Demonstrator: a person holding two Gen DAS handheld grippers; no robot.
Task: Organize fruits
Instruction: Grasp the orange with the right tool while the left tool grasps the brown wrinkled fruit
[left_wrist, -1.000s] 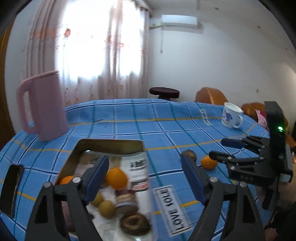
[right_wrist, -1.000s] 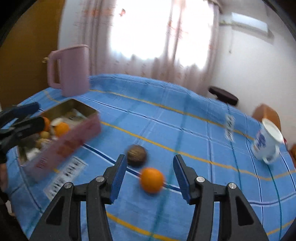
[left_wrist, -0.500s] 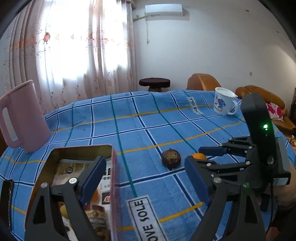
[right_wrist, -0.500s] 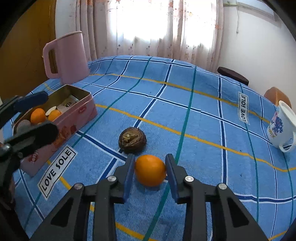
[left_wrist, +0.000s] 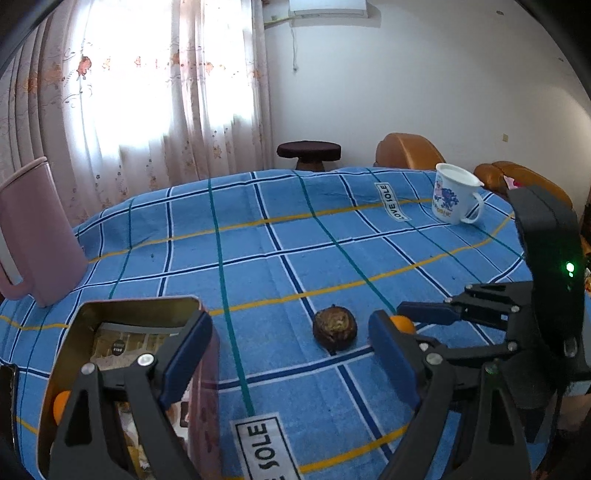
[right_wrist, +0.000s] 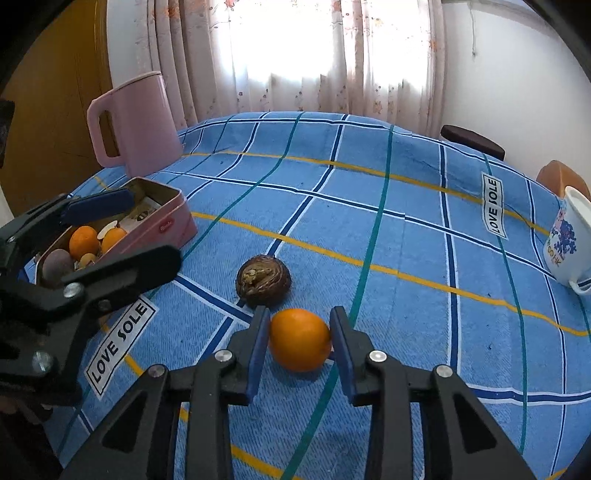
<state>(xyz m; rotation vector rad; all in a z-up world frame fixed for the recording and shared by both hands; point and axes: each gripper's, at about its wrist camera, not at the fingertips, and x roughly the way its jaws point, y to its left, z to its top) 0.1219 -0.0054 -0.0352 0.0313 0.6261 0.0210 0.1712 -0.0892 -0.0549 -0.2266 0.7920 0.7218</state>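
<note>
At the far left of the right wrist view stands the pink rectangular metal tin (right_wrist: 162, 227), open on the counter covered by a blue checked cloth (right_wrist: 406, 258); it holds two small oranges, a dark round fruit and some paper packets. The left hand-held gripper (right_wrist: 122, 229) hangs over the near end of that tin, released, its blue-padded jaws spread wide with nothing between them. Compared with a second ago its own camera has swung off the tin's interior toward the open cloth, so the tin now sits at the lower left of that view and the loose fruit in the middle. Next rightward lies the brown wrinkled round fruit (right_wrist: 264, 280), alone on the cloth, untouched and just beyond the right jaws. Right of it, the small round orange (right_wrist: 300, 339) rests on the cloth between the blue pads of the right hand-held gripper (right_wrist: 299, 341). A second ago those jaws stood well apart with the orange loose between them; they have since closed in and now clench it, both pads pressing its sides. The orange is grasped but not yet lifted. Judgement: the pick is secured, and the next step is to carry it across to the tin, past the left gripper, which partly occupies the opening. The brown fruit remains to be collected. At the far right a white mug with a blue print (right_wrist: 569, 240) stands clear.
</note>
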